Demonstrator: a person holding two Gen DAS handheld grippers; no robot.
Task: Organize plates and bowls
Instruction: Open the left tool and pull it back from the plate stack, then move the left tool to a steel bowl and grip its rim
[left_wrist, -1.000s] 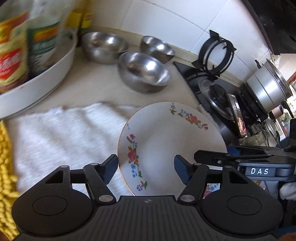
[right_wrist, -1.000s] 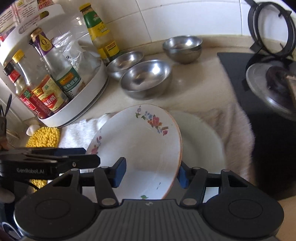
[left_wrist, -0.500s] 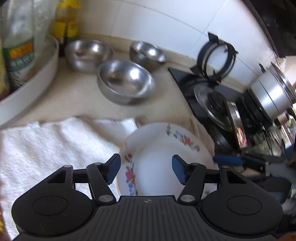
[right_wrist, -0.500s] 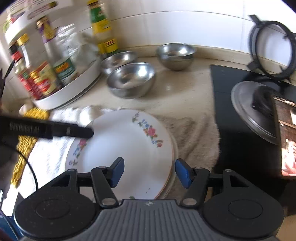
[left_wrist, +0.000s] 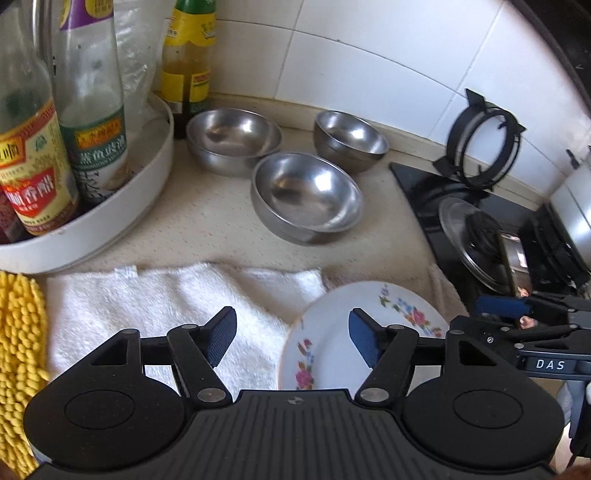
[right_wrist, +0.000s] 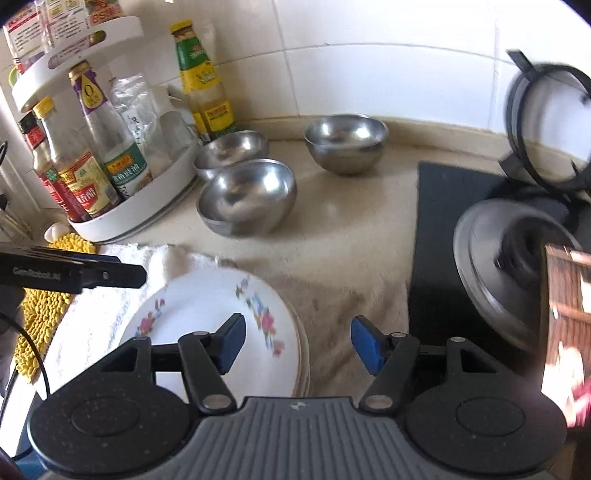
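A white floral plate (left_wrist: 332, 332) lies flat on top of other plates (right_wrist: 303, 354) on a white towel (left_wrist: 166, 302); it also shows in the right wrist view (right_wrist: 207, 314). Three steel bowls sit on the counter behind: left (left_wrist: 232, 138), middle (left_wrist: 306, 195), right (left_wrist: 349, 138). My left gripper (left_wrist: 291, 341) is open and empty above the towel and the plate's left rim. My right gripper (right_wrist: 297, 343) is open and empty above the plate's right edge.
A white turntable tray (left_wrist: 110, 218) with sauce bottles stands at the left. A yellow chenille mat (left_wrist: 18, 350) lies at the far left. A black gas hob (right_wrist: 480, 258) with a burner cap and a pot stand (left_wrist: 480, 147) is on the right.
The plate, held tilted in my right gripper a second ago, now lies flat on the stack. Both grippers have pulled back and up, and the right one has opened.
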